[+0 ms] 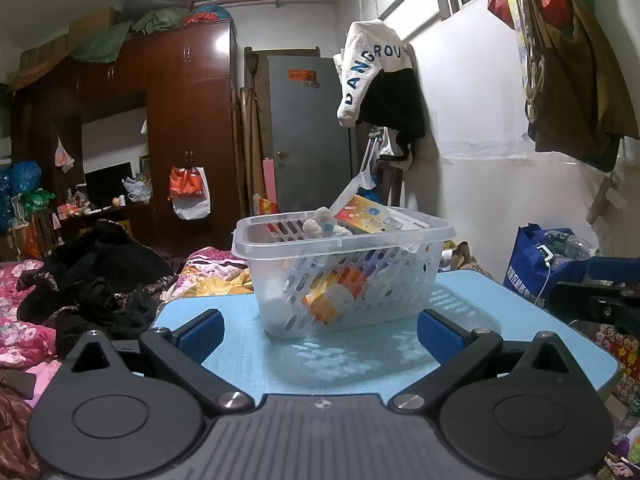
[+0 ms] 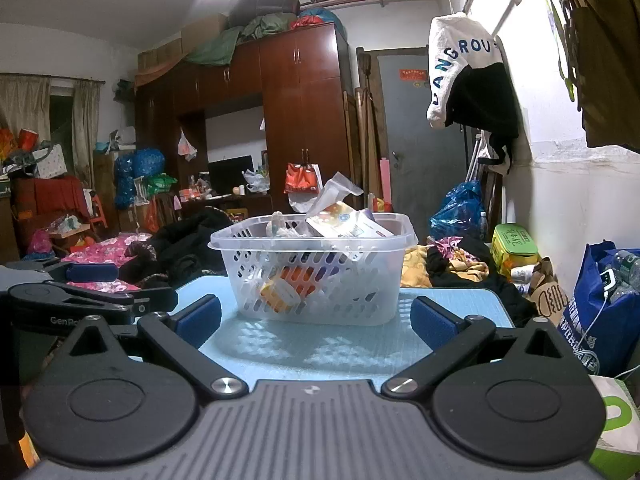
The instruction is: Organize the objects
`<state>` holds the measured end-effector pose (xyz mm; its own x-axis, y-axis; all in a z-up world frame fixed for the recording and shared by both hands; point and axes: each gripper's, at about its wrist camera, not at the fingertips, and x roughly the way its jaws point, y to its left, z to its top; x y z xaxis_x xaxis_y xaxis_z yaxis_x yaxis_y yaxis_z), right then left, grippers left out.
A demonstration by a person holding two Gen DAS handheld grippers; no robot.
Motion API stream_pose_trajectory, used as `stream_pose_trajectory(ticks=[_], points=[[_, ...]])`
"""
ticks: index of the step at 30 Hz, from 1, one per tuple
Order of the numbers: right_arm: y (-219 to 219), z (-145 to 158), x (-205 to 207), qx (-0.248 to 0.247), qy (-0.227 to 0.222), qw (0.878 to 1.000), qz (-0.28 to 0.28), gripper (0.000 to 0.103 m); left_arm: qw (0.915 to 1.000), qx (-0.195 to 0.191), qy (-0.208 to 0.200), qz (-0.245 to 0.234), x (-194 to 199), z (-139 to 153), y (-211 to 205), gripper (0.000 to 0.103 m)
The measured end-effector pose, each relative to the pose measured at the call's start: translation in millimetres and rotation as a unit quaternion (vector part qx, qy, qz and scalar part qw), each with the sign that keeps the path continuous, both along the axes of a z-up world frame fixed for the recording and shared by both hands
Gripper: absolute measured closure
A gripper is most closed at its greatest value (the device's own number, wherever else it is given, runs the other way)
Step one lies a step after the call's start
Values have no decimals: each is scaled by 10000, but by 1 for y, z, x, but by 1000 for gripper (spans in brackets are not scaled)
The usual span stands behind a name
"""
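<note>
Left tool (image 1: 318, 330): seen at the bottom of the left wrist view, blue pads spread wide, nothing held between them; its black body is also seen at the left edge of the right wrist view.
Right tool (image 2: 316, 318): seen at the bottom of the right wrist view, blue pads set wide apart, nothing gripped.
Basket (image 1: 342, 284): a clear slotted plastic basket, placed upright on the surface at the centre of both views, apart from both tools.
Basket contents: an orange and white box (image 1: 334, 296) is seen through the wall, lying tilted at the bottom; a flat colourful box (image 1: 374, 214) is leaned above the rim at the upper right; a pale soft item (image 1: 320, 224) is seen at the rim beside it.
Surface (image 1: 480, 300): light blue, carrying the basket.
Bed (image 1: 28, 276): at the left of the left wrist view, covered with pink floral bedding and dark clothes.
Blue bag (image 2: 600, 312): at the right edge of the right wrist view.
</note>
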<state>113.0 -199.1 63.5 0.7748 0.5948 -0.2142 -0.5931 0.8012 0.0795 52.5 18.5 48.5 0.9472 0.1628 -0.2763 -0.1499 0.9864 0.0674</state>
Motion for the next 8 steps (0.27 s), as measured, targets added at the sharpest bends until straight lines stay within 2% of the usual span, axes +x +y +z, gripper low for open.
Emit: stream_pose_trajectory(ticks=[8], points=[[0,0,0,-2,5,10000,3,0,9999,111,-48,-85,-2,1,-8,0]])
